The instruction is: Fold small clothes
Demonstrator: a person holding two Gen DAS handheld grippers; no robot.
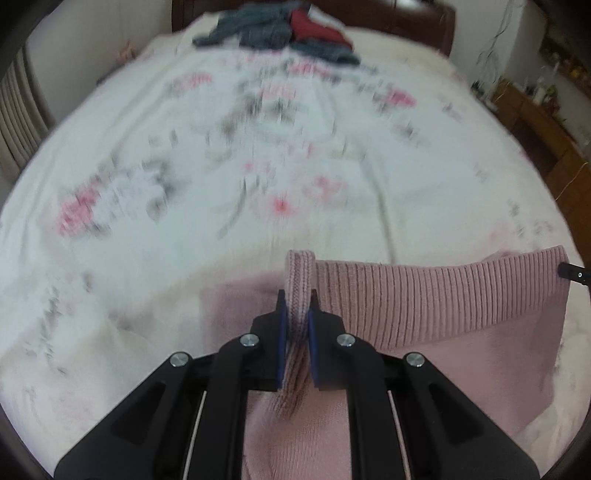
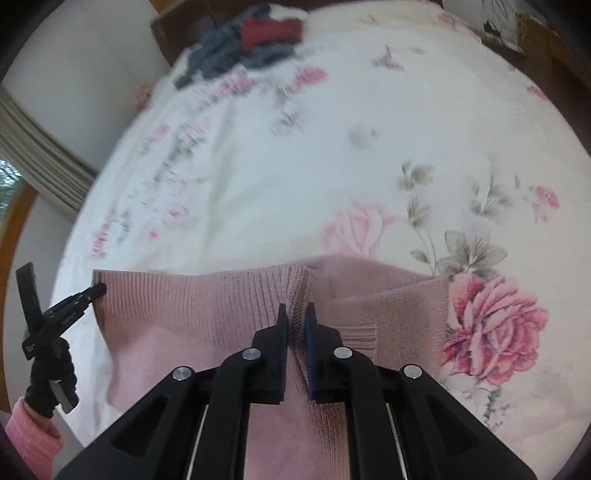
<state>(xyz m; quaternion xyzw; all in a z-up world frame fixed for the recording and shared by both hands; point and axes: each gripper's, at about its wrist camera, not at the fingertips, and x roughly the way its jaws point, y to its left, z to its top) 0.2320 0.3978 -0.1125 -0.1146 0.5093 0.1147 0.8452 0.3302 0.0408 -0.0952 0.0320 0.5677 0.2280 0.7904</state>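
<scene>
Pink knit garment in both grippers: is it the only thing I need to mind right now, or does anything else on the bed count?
In the job:
- pink knit garment
- left gripper, shut on its ribbed edge
- right gripper, shut on the same edge

Lying about:
- heap of grey and red clothes at the far end
- floral bedspread
</scene>
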